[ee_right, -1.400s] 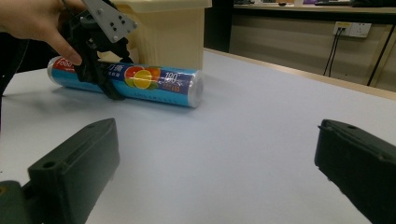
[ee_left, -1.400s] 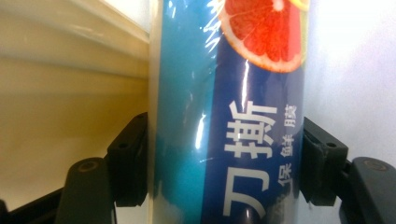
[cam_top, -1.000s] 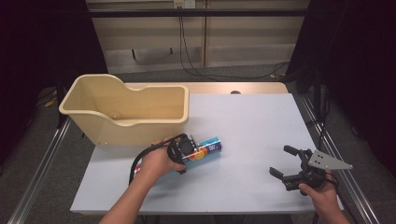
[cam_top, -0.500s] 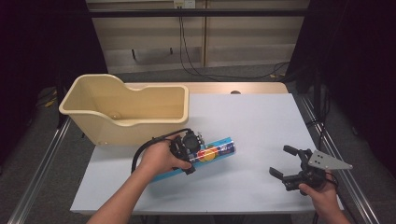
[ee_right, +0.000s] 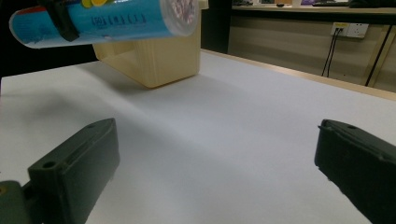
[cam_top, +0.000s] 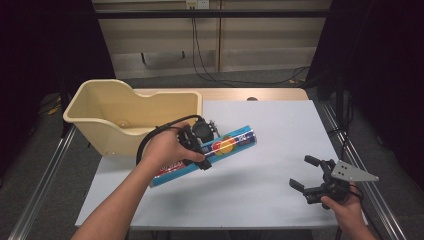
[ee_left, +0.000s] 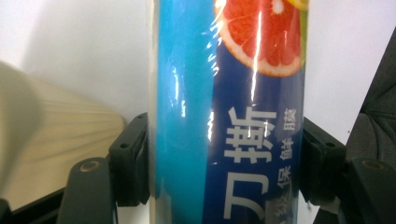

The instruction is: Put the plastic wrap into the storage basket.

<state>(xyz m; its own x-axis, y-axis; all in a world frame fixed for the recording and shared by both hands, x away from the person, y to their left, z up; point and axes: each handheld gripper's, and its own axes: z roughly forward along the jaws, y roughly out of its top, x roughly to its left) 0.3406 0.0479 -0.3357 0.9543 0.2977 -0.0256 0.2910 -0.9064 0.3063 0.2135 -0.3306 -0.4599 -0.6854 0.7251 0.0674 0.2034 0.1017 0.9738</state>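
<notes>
Now the blue roll point(cam_top: 210, 152) is lifted off the tabletop point(cam_top: 270, 150)
Left hand-held gripper point(cam_top: 200, 150) clamps it beside the cream bin point(cam_top: 115, 112), whose visible inside looks bare; right hand-held gripper point(cam_top: 307, 175) gapes open

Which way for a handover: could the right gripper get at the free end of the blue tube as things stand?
Probably yes. The right gripper is open and holds nothing, and bare table lies between it and the blue tube, which the left gripper holds lifted near the beige bin.
</notes>
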